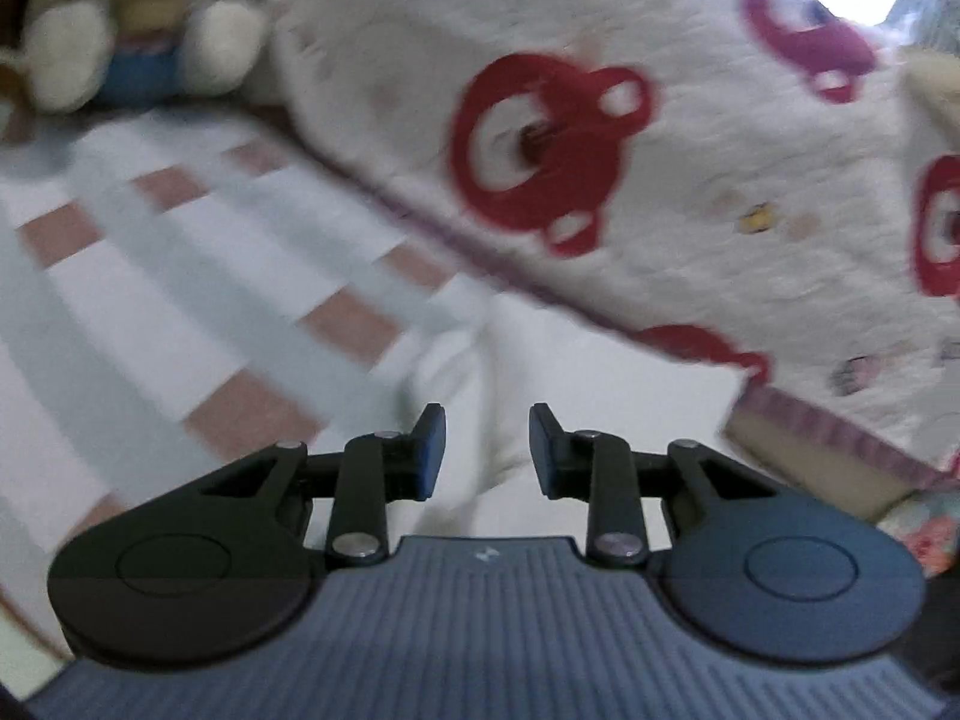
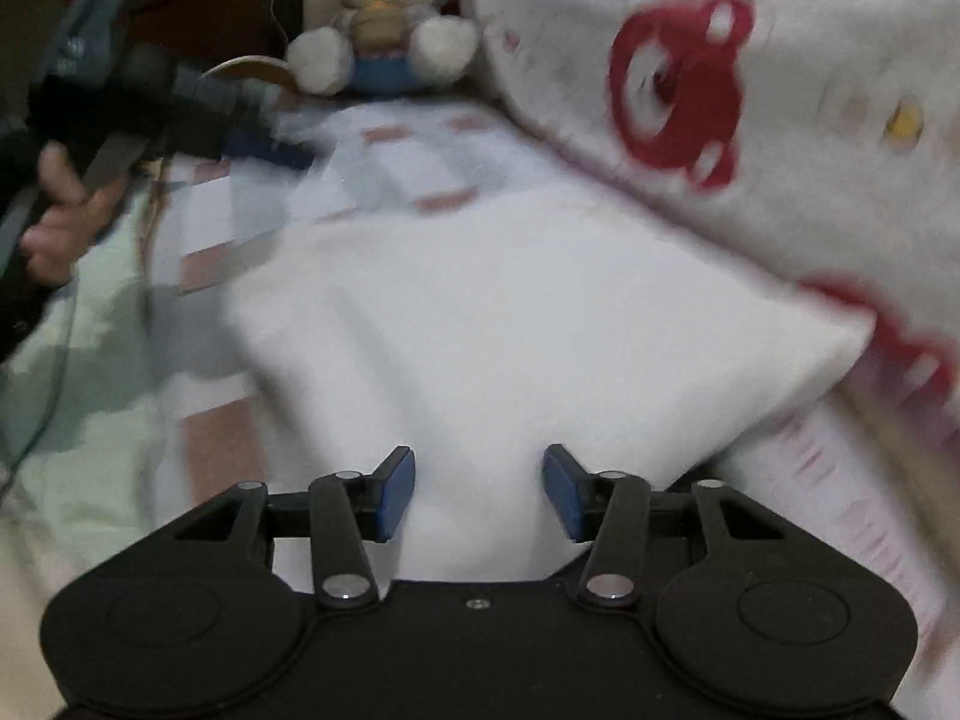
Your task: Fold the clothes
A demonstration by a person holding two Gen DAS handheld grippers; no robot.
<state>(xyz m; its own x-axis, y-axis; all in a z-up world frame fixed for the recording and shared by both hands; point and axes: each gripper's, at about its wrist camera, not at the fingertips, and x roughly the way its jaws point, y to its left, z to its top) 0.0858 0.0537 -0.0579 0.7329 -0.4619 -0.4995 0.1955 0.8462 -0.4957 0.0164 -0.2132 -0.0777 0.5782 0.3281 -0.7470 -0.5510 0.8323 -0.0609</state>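
A white garment lies spread flat on the bed, one corner reaching right toward the blanket. My right gripper hovers over its near edge, open, with only cloth seen below the blue pads. In the left wrist view my left gripper stands open with a narrow gap above the same white garment; a soft fold shows behind the gap, and the pads do not press on it. The right wrist view shows the left gripper blurred at upper left, held by a hand.
A checked bed sheet in pale blue, white and brown covers the bed. A bulky white blanket with red bear prints is heaped along the right side. A plush rabbit sits at the far end.
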